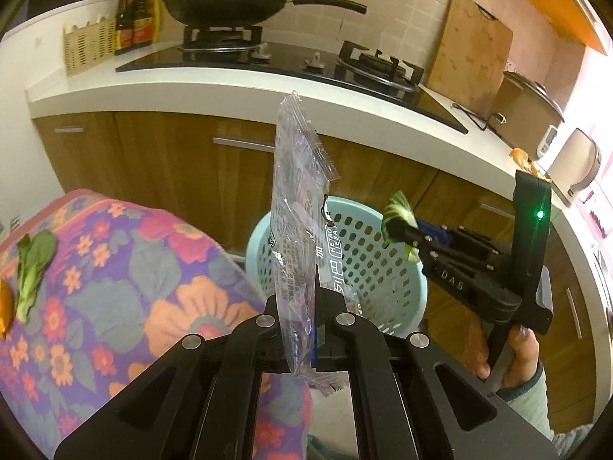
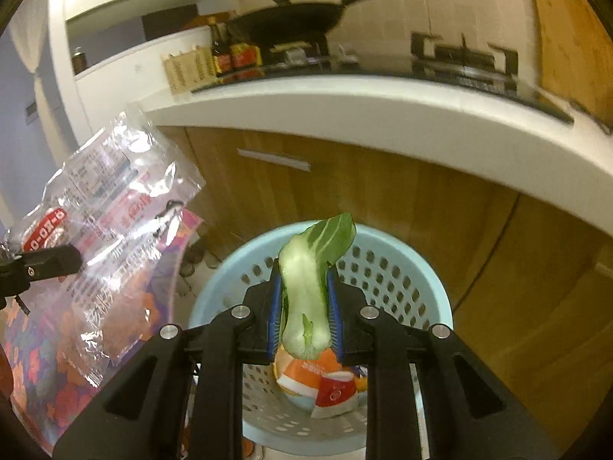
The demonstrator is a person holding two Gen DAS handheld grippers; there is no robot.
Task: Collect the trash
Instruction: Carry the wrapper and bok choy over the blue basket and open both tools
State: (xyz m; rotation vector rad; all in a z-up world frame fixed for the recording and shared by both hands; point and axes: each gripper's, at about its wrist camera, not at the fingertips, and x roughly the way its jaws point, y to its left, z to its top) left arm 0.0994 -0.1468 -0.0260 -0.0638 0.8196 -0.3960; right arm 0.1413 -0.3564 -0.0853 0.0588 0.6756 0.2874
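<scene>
My left gripper (image 1: 315, 299) is shut on a clear plastic wrapper (image 1: 297, 207) with printed text, held upright beside the light blue perforated trash basket (image 1: 387, 268). The wrapper also shows in the right wrist view (image 2: 111, 226). My right gripper (image 2: 304, 299) is shut on a pale green bok choy leaf (image 2: 310, 287) and holds it above the basket (image 2: 421, 280). In the left wrist view the right gripper (image 1: 400, 230) sits over the basket with the leaf (image 1: 398, 211). An orange and red wrapper (image 2: 325, 383) lies in the basket.
A table with a flowered cloth (image 1: 115, 287) stands left of the basket, with another bok choy leaf (image 1: 32, 268) and an orange peel (image 1: 4, 306) on it. Behind are wooden cabinets (image 1: 172, 161) and a white counter (image 1: 214, 92) with a stove and wok (image 1: 226, 7).
</scene>
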